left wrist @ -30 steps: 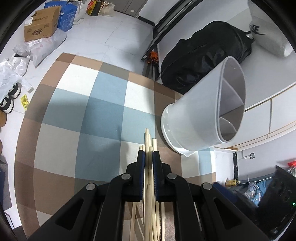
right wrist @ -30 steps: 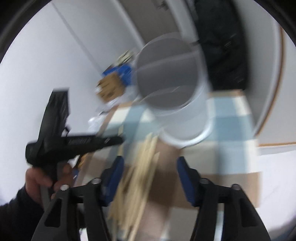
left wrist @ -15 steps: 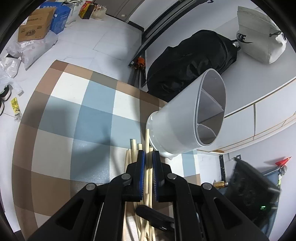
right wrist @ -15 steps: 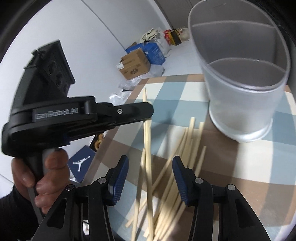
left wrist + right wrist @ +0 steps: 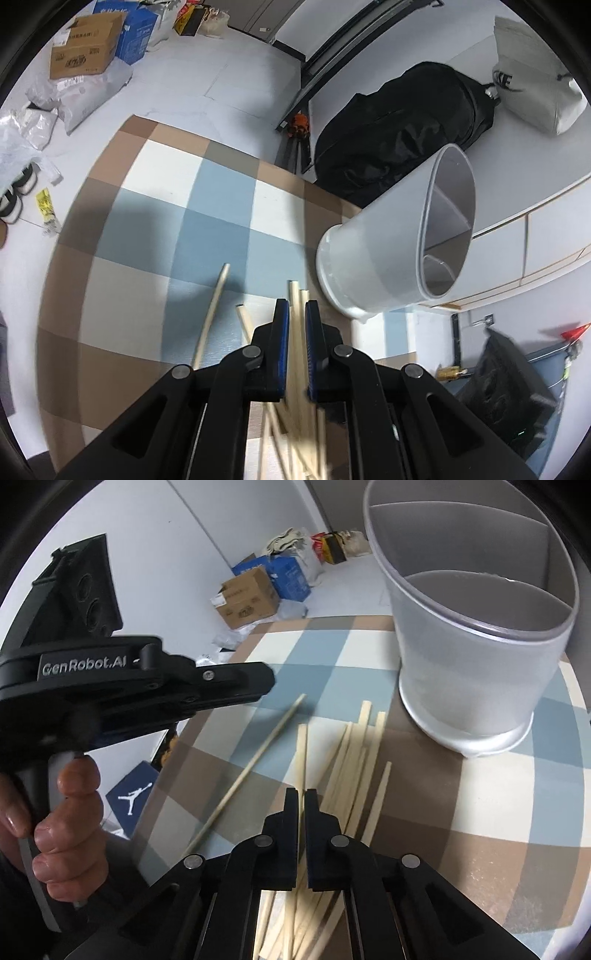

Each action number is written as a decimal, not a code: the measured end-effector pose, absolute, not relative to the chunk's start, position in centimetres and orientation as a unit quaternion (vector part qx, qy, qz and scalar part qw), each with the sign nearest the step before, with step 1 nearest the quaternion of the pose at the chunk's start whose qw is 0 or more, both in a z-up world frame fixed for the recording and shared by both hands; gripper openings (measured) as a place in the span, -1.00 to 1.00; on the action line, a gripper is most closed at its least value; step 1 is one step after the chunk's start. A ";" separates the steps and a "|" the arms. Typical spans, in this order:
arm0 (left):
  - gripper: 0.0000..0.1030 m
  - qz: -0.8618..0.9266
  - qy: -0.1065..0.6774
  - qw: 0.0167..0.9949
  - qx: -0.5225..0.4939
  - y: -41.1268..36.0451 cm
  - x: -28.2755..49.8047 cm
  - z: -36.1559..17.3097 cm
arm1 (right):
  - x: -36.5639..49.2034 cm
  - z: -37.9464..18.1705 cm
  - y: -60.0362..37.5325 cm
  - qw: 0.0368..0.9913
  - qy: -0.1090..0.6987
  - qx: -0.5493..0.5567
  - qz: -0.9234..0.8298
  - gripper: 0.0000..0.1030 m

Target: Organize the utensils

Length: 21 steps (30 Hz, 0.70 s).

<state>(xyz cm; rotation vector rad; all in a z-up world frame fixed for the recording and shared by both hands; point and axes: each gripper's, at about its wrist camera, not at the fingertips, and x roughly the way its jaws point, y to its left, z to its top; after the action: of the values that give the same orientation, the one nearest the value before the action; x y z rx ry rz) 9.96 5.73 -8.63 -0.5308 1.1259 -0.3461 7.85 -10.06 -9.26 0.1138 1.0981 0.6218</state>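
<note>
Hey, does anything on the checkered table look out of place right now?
Yes: one chopstick lies apart, angled left of the chopstick pile, and the divided holder beside them appears empty.

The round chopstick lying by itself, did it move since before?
Yes. The round chopstick now lies flat on the checked cloth, left of the pile; before, the left gripper held it.

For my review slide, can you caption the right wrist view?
Right gripper closed on one chopstick from the pile on a checked mat, divided holder behind, left gripper alongside.
</note>
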 end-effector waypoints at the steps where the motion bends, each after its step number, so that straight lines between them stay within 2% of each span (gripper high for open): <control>1: -0.83 -0.150 0.530 0.800 -0.236 6.0 9.8 -8.6 | 7.8 -9.0 -10.3 0.807 0.493 0.075 0.317 -0.93; 3: -0.71 -0.132 0.539 0.802 -0.219 6.7 9.7 -8.8 | 7.7 -8.6 -10.8 0.812 0.488 0.078 0.310 -0.89; 5: -0.37 -0.097 0.550 0.806 -0.196 7.6 9.7 -9.1 | 7.6 -8.5 -11.4 0.815 0.488 0.089 0.299 -0.87; 7: -0.26 -0.078 0.549 0.810 -0.193 8.9 9.4 -9.4 | 7.4 -8.4 -12.3 0.812 0.495 0.103 0.292 -0.68; 9: -0.24 -0.080 0.558 0.806 -0.181 9.1 9.2 -9.9 | 7.0 -8.3 -12.8 0.811 0.498 0.109 0.287 -0.47; 10: -0.24 -0.079 0.559 0.807 -0.170 9.0 9.1 -10.0 | 6.8 -8.1 -12.9 0.811 0.497 0.109 0.289 -0.43; 15: -0.24 -0.082 0.565 0.815 -0.098 6.6 10.1 -10.5 | 6.0 -7.8 -13.0 0.807 0.501 0.103 0.295 -0.31; 21: -0.24 -0.092 0.597 0.793 -0.085 5.2 12.9 -12.3 | 5.5 -7.2 -13.6 0.811 0.494 0.105 0.297 -0.30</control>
<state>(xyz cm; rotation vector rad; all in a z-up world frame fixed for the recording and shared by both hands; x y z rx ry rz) 12.88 5.17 -12.27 -0.1835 1.2837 -0.1980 5.48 -13.57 -7.19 0.2243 1.0546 0.6345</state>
